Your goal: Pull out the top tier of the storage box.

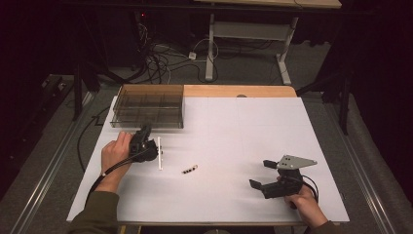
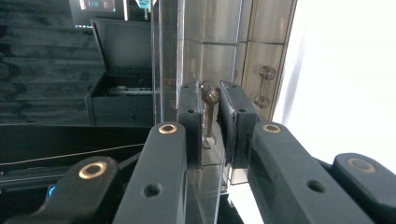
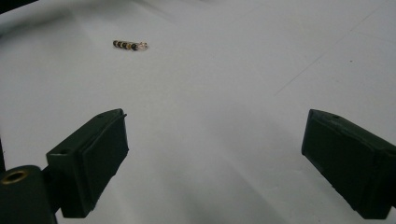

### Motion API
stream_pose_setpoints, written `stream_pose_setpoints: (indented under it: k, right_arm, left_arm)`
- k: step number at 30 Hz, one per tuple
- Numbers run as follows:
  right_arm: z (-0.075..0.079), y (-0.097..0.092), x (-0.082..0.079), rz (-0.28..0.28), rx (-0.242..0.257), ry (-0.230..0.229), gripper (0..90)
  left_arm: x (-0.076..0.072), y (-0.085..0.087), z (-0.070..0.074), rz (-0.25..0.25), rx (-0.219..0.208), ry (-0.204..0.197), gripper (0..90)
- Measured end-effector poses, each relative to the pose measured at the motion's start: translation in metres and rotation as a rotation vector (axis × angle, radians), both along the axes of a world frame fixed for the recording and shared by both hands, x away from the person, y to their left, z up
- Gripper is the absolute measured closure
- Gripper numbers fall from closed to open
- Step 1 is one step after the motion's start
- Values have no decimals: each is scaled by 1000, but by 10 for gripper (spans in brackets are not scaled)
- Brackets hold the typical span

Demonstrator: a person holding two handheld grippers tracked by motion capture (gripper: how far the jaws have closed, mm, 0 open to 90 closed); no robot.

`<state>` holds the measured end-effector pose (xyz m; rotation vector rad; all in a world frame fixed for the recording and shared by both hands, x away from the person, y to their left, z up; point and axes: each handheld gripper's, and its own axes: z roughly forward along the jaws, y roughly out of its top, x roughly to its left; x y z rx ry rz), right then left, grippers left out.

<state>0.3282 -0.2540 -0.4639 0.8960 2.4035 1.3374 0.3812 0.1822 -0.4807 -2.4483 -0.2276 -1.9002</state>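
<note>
Clamping a small metal pin [image 2: 208,116] in my left tool [image 2: 211,123] beside the clear organiser box [image 1: 148,111]; right tool [image 3: 215,158] gapes wide over the worktop [image 1: 234,136].

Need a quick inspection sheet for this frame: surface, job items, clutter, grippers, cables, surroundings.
Surface: white table top, wooden strip along its far edge.
Job's things: small metal part between the left gripper's pads; clear compartmented box at the far left corner; thin white strip and a small beaded piece lying loose on the table.
Clutter: nothing seen.
Grippers: left gripper shut on the metal part, right in front of the box; right gripper open, nothing between its jaws, low over bare table.
Cables: black cable off the left table edge; tangled cables on the floor beyond.
Surroundings: dark room, white table frame behind.
</note>
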Motion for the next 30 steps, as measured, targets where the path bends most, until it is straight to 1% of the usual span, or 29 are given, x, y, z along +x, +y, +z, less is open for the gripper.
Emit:
stream_pose_setpoints:
  k: [3, 10, 13, 15, 16, 18, 19, 21, 24, 26, 27, 29, 30]
  right_arm:
    - [0, 0, 0, 0, 0, 0, 79]
    - [0, 0, 0, -1, 0, 0, 79]
    - [0, 0, 0, 0, 0, -1, 79]
    - [0, 0, 0, -1, 0, -1, 79]
    - [0, 0, 0, -1, 1, -1, 79]
    - [0, 0, 0, -1, -1, -2, 79]
    - [0, 0, 0, -1, -1, -2, 79]
    - [0, 0, 0, -1, 0, -2, 79]
    - [0, 0, 0, -1, -1, -2, 79]
    - [0, 0, 0, -1, 0, -2, 79]
    - [0, 0, 0, -1, 0, -2, 79]
    - [0, 0, 0, -1, -1, -2, 79]
    - [0, 0, 0, -1, -1, -2, 79]
  left_arm:
    - [-2, 0, 0, -1, 2, 1, 781]
    - [-4, 0, 0, -7, -8, 4, 773]
    - [-6, -1, 1, -9, -17, 2, 708]
    - [-7, -1, 1, -11, -25, 4, 687]
    - [-9, -1, 1, -14, -36, 5, 667]
    - [-10, -1, 1, -15, -34, -1, 656]
    - [-11, -1, 1, -15, -33, 2, 635]
    - [-13, -1, 1, -16, -37, -6, 611]
    - [-17, 0, 1, -20, -39, -8, 582]
    - [-18, 0, 1, -21, -38, -9, 579]
    - [-19, 0, 1, -22, -41, -11, 561]
    - [-21, 0, 1, -20, -44, -13, 551]
    - [-22, 0, 1, -19, -43, -14, 527]
